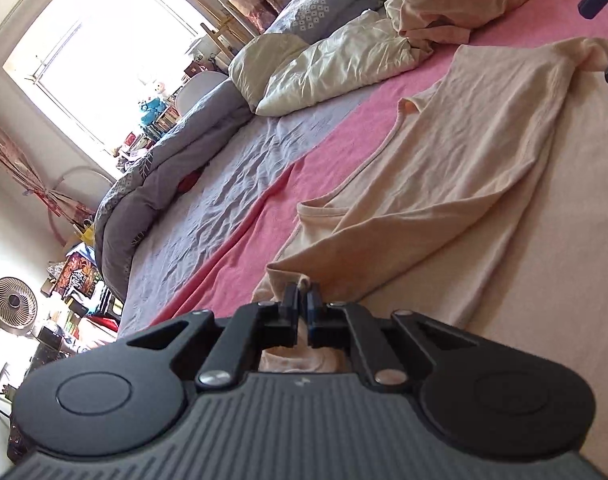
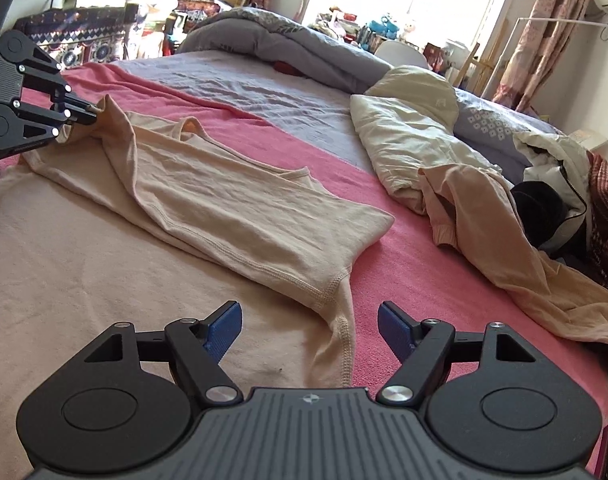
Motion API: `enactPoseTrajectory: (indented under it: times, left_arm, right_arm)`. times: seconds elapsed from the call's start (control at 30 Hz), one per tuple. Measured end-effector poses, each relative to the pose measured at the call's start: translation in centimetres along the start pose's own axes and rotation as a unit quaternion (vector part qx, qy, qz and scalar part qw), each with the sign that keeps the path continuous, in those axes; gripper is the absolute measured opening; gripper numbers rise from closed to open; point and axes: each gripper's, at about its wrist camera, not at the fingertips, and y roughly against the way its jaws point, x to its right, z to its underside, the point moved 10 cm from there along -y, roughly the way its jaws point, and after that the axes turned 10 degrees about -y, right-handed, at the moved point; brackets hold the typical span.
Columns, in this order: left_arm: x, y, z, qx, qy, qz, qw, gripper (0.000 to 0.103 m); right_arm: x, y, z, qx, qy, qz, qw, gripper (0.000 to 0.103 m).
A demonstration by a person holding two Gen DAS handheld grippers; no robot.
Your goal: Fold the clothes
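Shirt (image 2: 231, 208) lies stretched along the bed (image 2: 63, 256), half straightened. Left gripper (image 1: 301, 294) is clenched on its collar end; right gripper (image 2: 310, 330) hangs released over the hem corner. Next it must pinch that corner.

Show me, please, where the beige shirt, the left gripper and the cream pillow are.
beige shirt (image 2: 231, 208): right wrist view, middle of its body.
left gripper (image 2: 92, 114): right wrist view, closed fingertips pinching the shirt.
cream pillow (image 2: 408, 128): right wrist view, its top.
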Motion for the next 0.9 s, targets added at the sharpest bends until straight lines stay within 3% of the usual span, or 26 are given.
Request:
enactPoseTrajectory:
  times: [0.13, 0.17, 0.33, 0.43, 0.47, 0.67, 0.9]
  left_arm:
    - [0.3, -0.2, 0.7, -0.014, 0.000, 0.004, 0.9999, 0.003]
    - [0.6, -0.6, 0.9, -0.021, -0.001, 0.004, 0.9998, 0.014]
    - [1.8, -2.3, 1.2, -0.043, -0.001, -0.008, 0.9990, 0.023]
    - [1.1, -1.9, 1.1, -0.030, 0.030, -0.014, 0.9990, 0.005]
    - [0.7, -1.6, 1.1, -0.022, 0.043, -0.016, 0.9987, 0.003]
    - [-2.9, 0.5, 1.6, -0.003, 0.092, -0.026, 0.9954, 0.001]
    - [-7.8, 2.6, 1.6, 0.028, 0.192, -0.032, 0.9805, 0.001]
  right_arm:
    - [-0.3, -0.5, -0.2, -0.002, -0.002, -0.004, 1.000, 0.076]
    - [-0.4, -0.6, -0.2, -0.004, -0.004, -0.006, 1.000, 0.076]
    - [-0.9, -0.7, -0.2, -0.006, -0.008, -0.012, 1.000, 0.076]
    - [-1.1, -0.7, -0.3, -0.004, -0.002, -0.011, 1.000, 0.076]
    - [-1.1, -0.7, -0.3, -0.003, -0.001, -0.011, 1.000, 0.076]
    - [-1.4, -1.3, -0.9, 0.004, 0.006, -0.009, 1.000, 0.076]
    - [-3.3, -1.8, -1.1, 0.015, 0.046, -0.009, 0.999, 0.076]
